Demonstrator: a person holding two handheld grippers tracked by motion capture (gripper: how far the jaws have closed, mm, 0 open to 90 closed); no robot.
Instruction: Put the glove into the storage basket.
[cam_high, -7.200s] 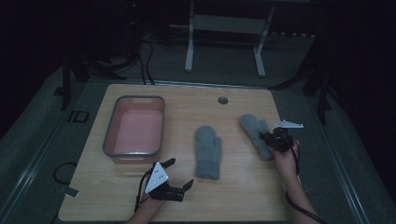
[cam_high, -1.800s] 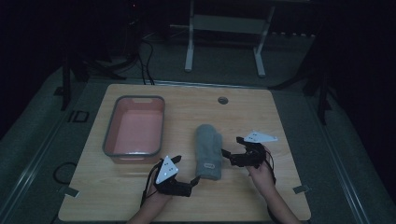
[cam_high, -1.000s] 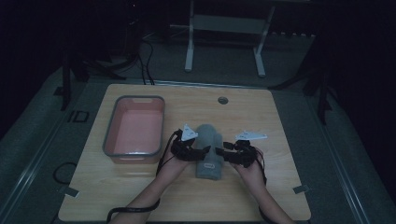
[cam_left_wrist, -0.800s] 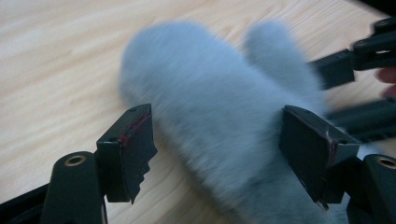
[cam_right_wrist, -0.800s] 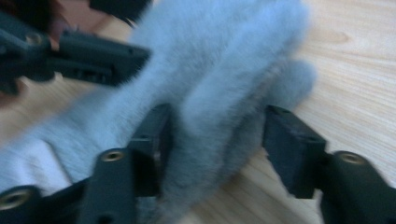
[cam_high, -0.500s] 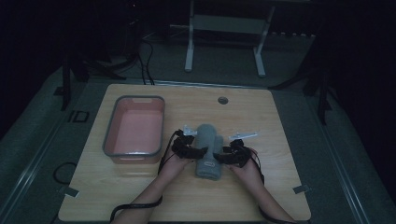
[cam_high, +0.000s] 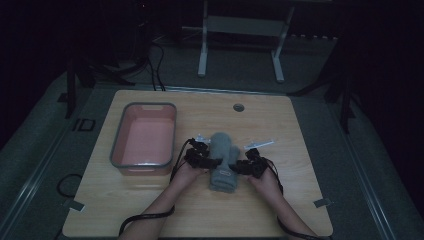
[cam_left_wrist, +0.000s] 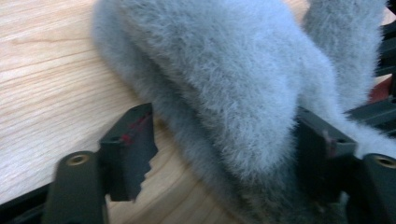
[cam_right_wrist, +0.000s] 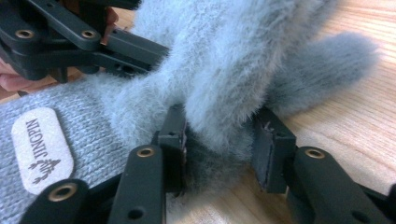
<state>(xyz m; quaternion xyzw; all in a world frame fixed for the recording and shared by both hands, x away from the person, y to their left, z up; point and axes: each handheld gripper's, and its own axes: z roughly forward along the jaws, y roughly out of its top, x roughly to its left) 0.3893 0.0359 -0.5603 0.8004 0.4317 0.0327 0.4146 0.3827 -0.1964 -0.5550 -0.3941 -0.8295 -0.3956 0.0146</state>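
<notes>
Seven seconds ago two grey fluffy mittens lay apart on the light wooden table (cam_high: 150, 210). Now they are stacked into one pile of grey fluffy mittens (cam_high: 223, 160), which lies in the middle of the table, just to the right of the pink plastic tray with a grey rim (cam_high: 116, 150). Half a second ago the two grippers were already at the sides of the pile, and they have closed in further. The left gripper (cam_high: 204, 159) touches the pile on its left side and the right gripper (cam_high: 246, 167) on its right side.

In the left gripper view the fingers (cam_left_wrist: 126, 149) stand wide, and the furry edge of the pile lies between them, pressed against one finger only; it is not yet pinched. In the right gripper view the fingers (cam_right_wrist: 173, 140) are narrow and squeeze a fold of the fur between them.

This probably means that the pairing is done and the lift toward the tray is next, once the left side also has its grip.

The mittens have long, soft, fuzzy pile on the hand part, with a rounded thumb sticking out. The cuff is flat ribbed knit and carries a pale oval label (cam_right_wrist: 42, 149) with the word JINGPIN. Such soft material will compress and may slip.
</notes>
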